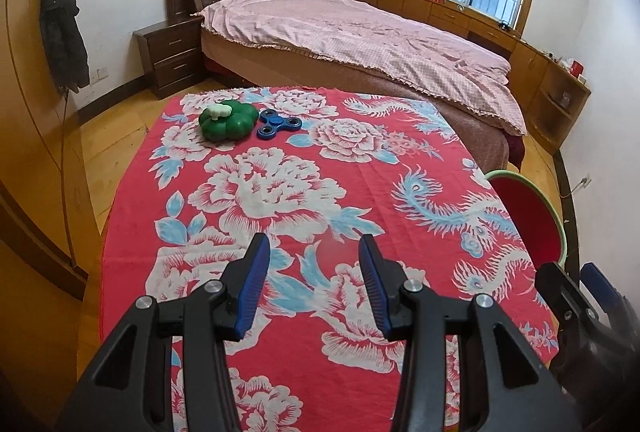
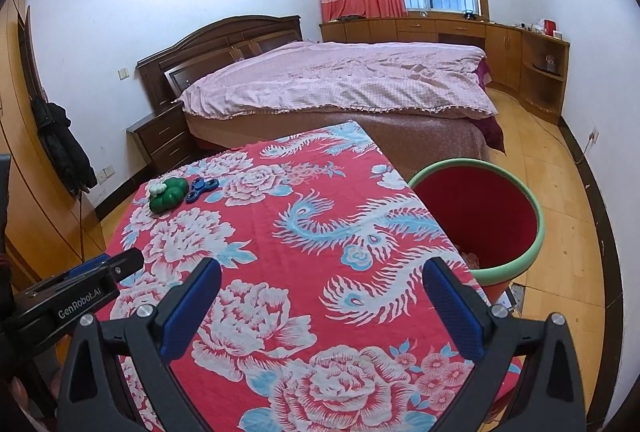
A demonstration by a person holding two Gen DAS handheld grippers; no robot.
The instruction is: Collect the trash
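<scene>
1. A lobed green plastic toy [image 1: 228,122] and a three-armed blue spinner [image 1: 279,125] are seen touching at the far end of the cloth-covered worktop [image 1: 304,191].
2. A round red bin [image 2: 486,216] with a green rim is seen beside the worktop.
3. The left gripper [image 1: 314,266] and right gripper [image 2: 322,294] are held with ribbed blue fingers [image 1: 256,284] spread, empty, above the cloth.

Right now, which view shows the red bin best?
The right wrist view: the red bin shows its whole green rim and inside, beside the table. The left wrist view catches only part of it at the table's right edge.

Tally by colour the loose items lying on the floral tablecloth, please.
Green: 1, the pumpkin toy
Blue: 1, the fidget spinner
Total: 2
</scene>
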